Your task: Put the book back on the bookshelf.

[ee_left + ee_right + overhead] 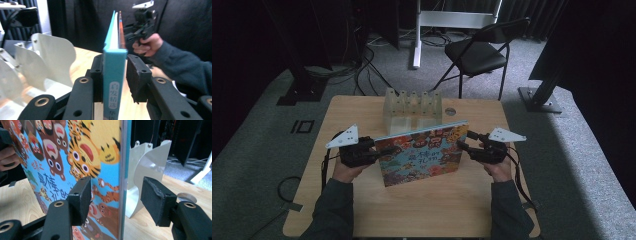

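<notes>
A picture book (419,155) with a bright animal cover stands upright on the wooden table (412,215), its cover facing the person. My left gripper (384,152) is at the book's spine end. In the left gripper view its pads sit against both sides of the teal spine (113,75). My right gripper (465,139) is at the opposite edge of the book. In the right gripper view its jaws straddle the book's edge (122,170): the left pad (83,197) is close to the cover, and the right pad (156,197) stands well clear behind it.
A white rack (412,107) with several curved dividers stands just behind the book, near the table's far edge. A small round disc (450,111) lies to its right. A black folding chair (477,52) and stand legs are on the floor beyond.
</notes>
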Motion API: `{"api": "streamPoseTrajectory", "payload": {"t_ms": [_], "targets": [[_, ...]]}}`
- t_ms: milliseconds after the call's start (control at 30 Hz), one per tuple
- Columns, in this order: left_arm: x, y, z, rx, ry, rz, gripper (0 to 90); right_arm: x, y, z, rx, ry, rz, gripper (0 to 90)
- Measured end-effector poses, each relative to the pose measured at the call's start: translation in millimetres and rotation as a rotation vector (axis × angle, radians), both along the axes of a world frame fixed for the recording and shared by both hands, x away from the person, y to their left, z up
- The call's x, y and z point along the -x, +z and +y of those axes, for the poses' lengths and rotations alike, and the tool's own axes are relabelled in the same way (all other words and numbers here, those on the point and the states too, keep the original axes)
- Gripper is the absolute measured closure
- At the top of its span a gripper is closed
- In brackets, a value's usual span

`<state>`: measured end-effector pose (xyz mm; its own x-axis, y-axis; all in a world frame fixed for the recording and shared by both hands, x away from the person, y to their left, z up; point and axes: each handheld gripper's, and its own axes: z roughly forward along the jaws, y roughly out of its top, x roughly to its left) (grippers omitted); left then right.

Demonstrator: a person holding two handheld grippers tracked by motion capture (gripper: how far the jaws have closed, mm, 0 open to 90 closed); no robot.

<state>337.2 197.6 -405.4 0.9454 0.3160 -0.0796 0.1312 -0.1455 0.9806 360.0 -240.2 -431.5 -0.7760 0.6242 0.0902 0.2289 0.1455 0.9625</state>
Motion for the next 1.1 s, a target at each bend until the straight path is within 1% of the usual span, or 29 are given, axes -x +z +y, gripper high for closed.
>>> {"api": "streamPoseTrajectory", "payload": {"t_ms": [33,67,333,433,533,667,733,867,1100], "targets": [[0.7,-0.9,-0.7,-0.001,-0.005,-0.004,72.2,0.6,-2.5,-0.8,0.002,0.005,0.006,40.4],[1.1,-1.8,-1.6,-0.008,-0.008,-0.007,72.7,1.3,-3.5,-1.4,0.002,0.006,0.007,40.3],[0.0,-15.2,-10.6,-0.016,-0.011,0.013,71.0,3.5,-12.1,-6.4,0.014,-0.003,0.032,40.4],[0.2,-18.2,-13.3,-0.018,-0.010,0.012,70.8,4.1,-15.3,-8.4,0.017,-0.004,0.040,40.1],[0.9,-20.8,-16.4,-0.028,0.000,0.006,68.6,4.3,-17.5,-10.6,0.021,-0.010,0.044,40.0],[1.3,-24.4,-18.4,-0.009,0.007,0.005,67.3,5.0,-20.0,-12.6,0.024,-0.018,0.050,40.0],[1.4,-25.7,-19.4,-0.007,0.006,0.009,67.4,5.3,-21.6,-13.2,0.026,-0.020,0.052,39.9],[2.5,-28.1,-23.3,-0.013,0.003,0.002,67.8,5.0,-24.0,-13.6,0.028,-0.019,0.058,39.9],[4.7,-32.9,-25.5,0.011,0.009,-0.008,68.0,4.5,-26.1,-14.1,0.025,-0.017,0.063,39.3]]}}
